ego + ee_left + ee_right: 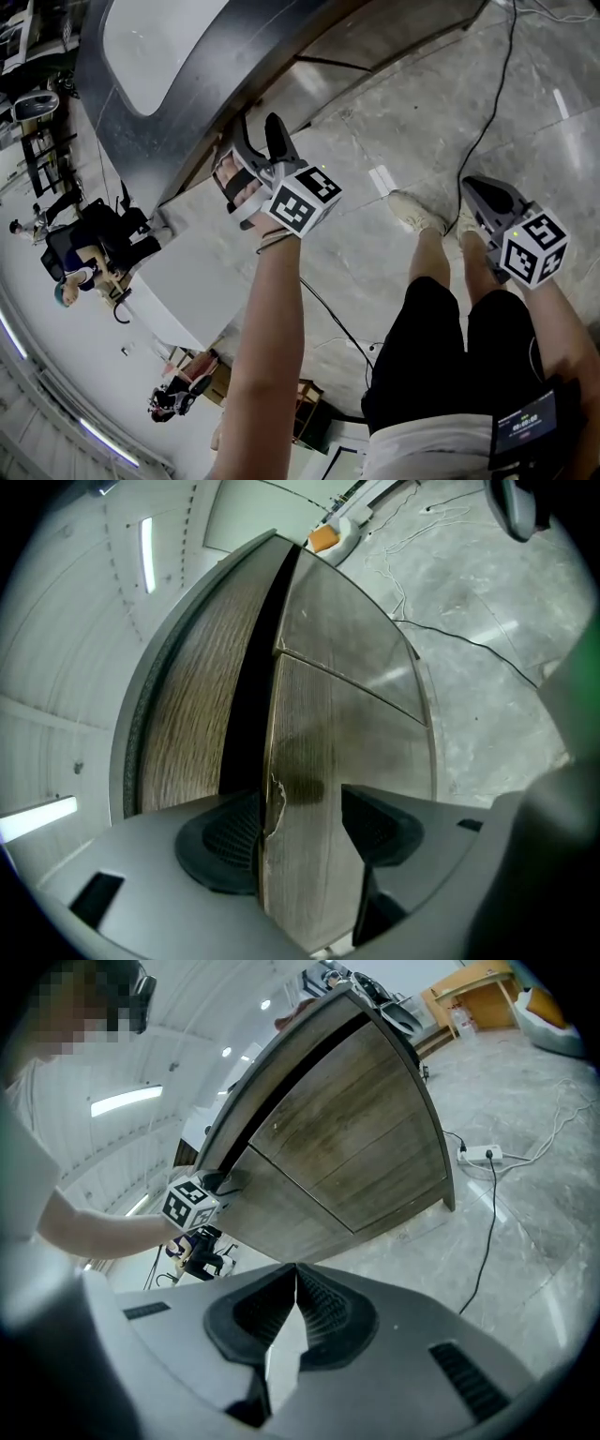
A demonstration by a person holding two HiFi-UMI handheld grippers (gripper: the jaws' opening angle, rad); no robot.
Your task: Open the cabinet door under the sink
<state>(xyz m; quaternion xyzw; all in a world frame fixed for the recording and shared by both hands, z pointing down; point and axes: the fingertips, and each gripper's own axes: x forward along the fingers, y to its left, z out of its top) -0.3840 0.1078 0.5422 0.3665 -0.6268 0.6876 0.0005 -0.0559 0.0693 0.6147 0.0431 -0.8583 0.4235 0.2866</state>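
Left tongs (300,829) spread, straddling the free edge of the grey-brown wood-grain cabinet door (337,733) under the sink; pads not pinching it. Door ajar, dark gap beside it, and its long edge runs straight away from these tongs. Right tongs (295,1309) pressed together, empty, well apart from the cabinet.

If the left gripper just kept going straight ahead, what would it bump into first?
The cabinet door. Its edge already sits between the open jaws of the left gripper, so it would likely just slide further onto that panel.

black shorts (441,347), white shirt (422,448), pale sneakers (412,211)
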